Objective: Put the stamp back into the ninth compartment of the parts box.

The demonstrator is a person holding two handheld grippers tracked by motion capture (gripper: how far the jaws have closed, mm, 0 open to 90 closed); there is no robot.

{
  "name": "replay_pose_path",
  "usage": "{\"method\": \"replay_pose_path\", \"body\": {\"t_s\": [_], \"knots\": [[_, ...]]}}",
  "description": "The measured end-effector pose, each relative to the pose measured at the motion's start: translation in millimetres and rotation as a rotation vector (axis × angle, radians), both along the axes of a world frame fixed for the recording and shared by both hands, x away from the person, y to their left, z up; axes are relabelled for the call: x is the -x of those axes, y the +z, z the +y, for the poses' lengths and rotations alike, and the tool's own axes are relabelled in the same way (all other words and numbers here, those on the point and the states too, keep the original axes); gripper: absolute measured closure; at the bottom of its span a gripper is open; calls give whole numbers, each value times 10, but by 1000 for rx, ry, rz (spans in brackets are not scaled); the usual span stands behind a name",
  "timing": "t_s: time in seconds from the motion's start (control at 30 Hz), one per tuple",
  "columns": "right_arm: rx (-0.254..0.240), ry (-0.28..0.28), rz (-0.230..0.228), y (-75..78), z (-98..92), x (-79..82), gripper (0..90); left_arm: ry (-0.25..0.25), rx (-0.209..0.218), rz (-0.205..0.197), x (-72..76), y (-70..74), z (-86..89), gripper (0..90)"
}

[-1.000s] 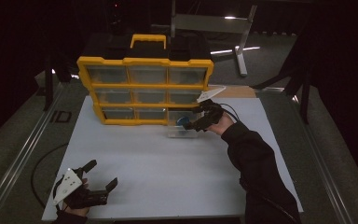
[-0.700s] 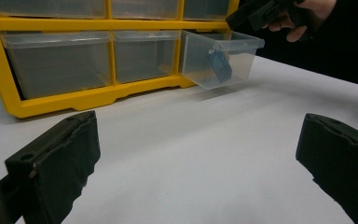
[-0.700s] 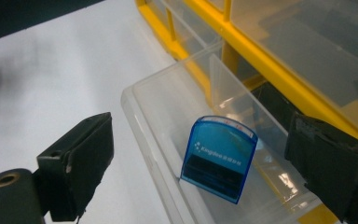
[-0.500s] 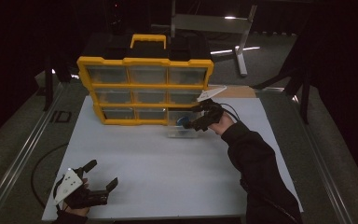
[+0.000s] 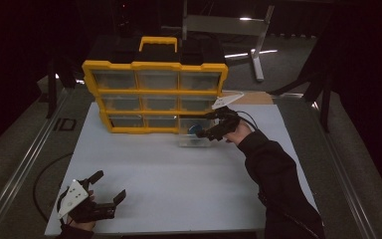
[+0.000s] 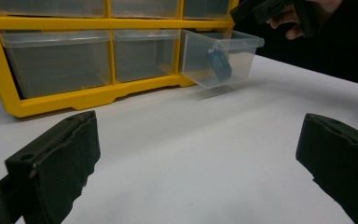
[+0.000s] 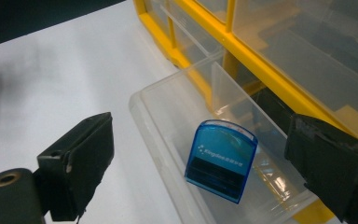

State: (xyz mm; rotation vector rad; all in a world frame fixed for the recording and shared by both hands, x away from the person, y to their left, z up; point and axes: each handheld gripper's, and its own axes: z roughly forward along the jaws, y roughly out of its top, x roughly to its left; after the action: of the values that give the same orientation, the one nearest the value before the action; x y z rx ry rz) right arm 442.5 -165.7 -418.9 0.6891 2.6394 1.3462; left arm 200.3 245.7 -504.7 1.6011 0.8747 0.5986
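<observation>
Nothing has moved: right gripper (image 7: 200,168) hangs spread over blue stamp (image 7: 220,160) in drawer (image 7: 168,140).

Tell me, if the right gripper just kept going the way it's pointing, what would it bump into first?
Most likely the blue stamp lying in the pulled-out clear drawer: it sits between the right gripper's open jaws, just ahead. Depth is hard to judge.

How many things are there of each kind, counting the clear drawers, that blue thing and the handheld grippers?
Clear drawers: 9, eight shut in the yellow organiser and one pulled-out drawer
Blue stamp: 1
Grippers: 2, left gripper and right gripper
Total: 12
</observation>
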Motion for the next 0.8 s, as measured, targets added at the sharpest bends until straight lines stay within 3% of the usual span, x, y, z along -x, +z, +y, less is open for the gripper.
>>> {"method": "replay_pose_path", "body": {"t_s": [0.8], "knots": [[-15, -20, -36, 86, -277, 318, 82, 4, -3, 1, 1, -1, -2, 3]]}}
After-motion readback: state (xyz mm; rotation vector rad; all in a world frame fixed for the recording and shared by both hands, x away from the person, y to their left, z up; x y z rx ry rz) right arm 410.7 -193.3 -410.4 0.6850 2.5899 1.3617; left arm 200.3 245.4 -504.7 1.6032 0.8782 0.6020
